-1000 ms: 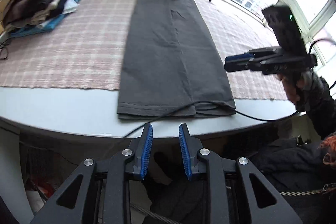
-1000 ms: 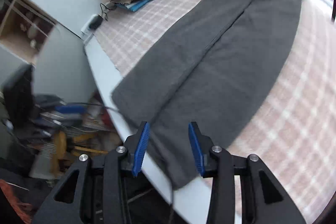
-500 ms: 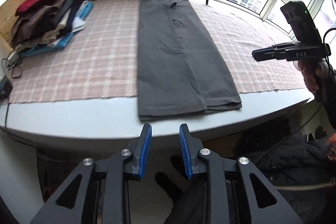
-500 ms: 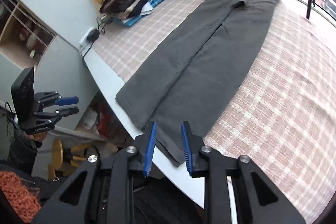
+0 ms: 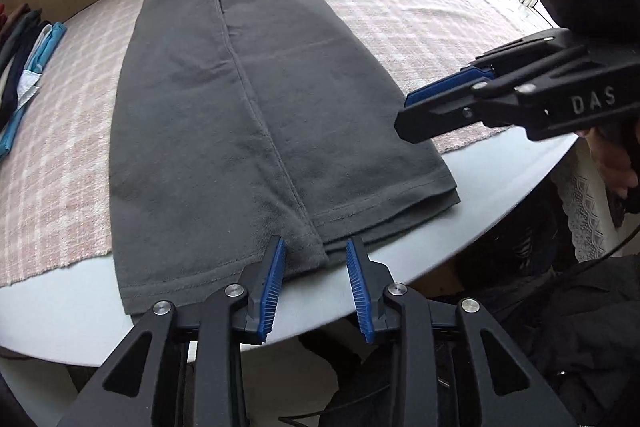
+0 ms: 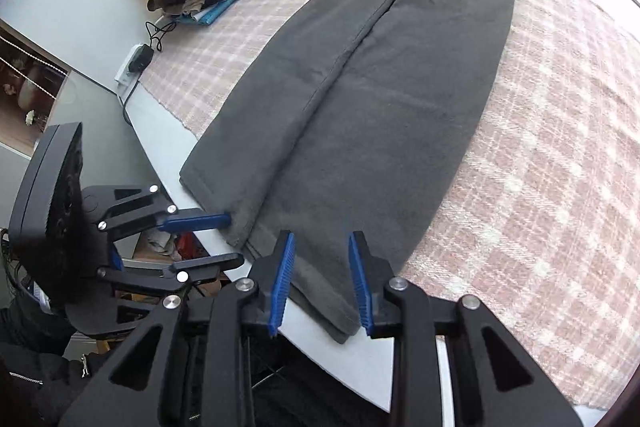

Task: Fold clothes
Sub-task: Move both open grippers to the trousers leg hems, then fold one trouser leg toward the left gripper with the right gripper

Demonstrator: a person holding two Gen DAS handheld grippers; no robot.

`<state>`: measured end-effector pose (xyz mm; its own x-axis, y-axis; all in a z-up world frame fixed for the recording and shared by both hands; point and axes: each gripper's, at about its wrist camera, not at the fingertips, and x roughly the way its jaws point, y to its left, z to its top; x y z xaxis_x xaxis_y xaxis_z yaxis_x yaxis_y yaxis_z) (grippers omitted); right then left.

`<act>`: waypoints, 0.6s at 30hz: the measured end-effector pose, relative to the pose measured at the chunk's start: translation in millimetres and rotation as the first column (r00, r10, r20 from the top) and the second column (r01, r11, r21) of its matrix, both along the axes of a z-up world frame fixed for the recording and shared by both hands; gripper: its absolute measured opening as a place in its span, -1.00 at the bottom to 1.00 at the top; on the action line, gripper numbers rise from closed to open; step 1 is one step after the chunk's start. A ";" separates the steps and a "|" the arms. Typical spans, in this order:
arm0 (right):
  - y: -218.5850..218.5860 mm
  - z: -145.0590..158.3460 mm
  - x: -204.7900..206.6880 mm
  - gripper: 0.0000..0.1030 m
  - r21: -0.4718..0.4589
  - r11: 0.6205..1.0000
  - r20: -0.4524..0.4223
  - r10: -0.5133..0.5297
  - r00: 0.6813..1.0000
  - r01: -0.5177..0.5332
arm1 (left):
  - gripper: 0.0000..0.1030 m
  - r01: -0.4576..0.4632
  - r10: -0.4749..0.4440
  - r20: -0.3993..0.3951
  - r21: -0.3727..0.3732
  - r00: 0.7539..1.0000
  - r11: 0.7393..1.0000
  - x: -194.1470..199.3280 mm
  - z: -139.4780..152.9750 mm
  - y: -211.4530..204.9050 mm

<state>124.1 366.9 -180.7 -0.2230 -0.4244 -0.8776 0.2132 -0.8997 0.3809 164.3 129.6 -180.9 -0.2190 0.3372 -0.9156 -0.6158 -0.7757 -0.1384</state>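
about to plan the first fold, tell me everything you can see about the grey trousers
The grey trousers are dark charcoal, a soft, slightly fuzzy knit by the look of it, laid flat and full length on the pink checked cloth, waistband at the far end. The legs lie side by side with stitched hems that overhang onto the bare white table edge. The left gripper and right gripper are both open, their fingers straddling the hems; whether they touch the fabric cannot be told.

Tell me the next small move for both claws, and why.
Probably ease both forward and shut them on the hem of the grey trousers: the left claw and the right claw are open at that edge, one before each leg end, gripping nothing yet.
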 end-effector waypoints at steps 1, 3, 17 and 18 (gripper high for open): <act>0.0 0.0 0.6 -0.44 -0.001 1.000 0.002 0.000 1.000 0.000 | -0.43 0.001 -0.001 0.004 0.005 1.000 1.000 -1.3 -1.3 -0.1; -1.2 0.6 1.6 -0.42 -0.002 1.000 0.004 0.003 1.000 -0.003 | -0.57 -0.002 0.002 0.006 0.023 1.000 1.000 -2.4 -1.0 -3.5; -65.1 -8.5 16.9 -0.19 0.133 0.964 -0.139 0.246 0.959 -0.228 | -0.88 -0.112 0.115 -0.028 0.090 0.993 0.990 -4.1 47.1 -50.8; -70.2 -9.3 18.1 -0.19 0.145 0.959 -0.149 0.266 0.953 -0.245 | -0.88 -0.117 0.120 -0.027 0.094 0.992 0.989 -3.7 48.4 -51.6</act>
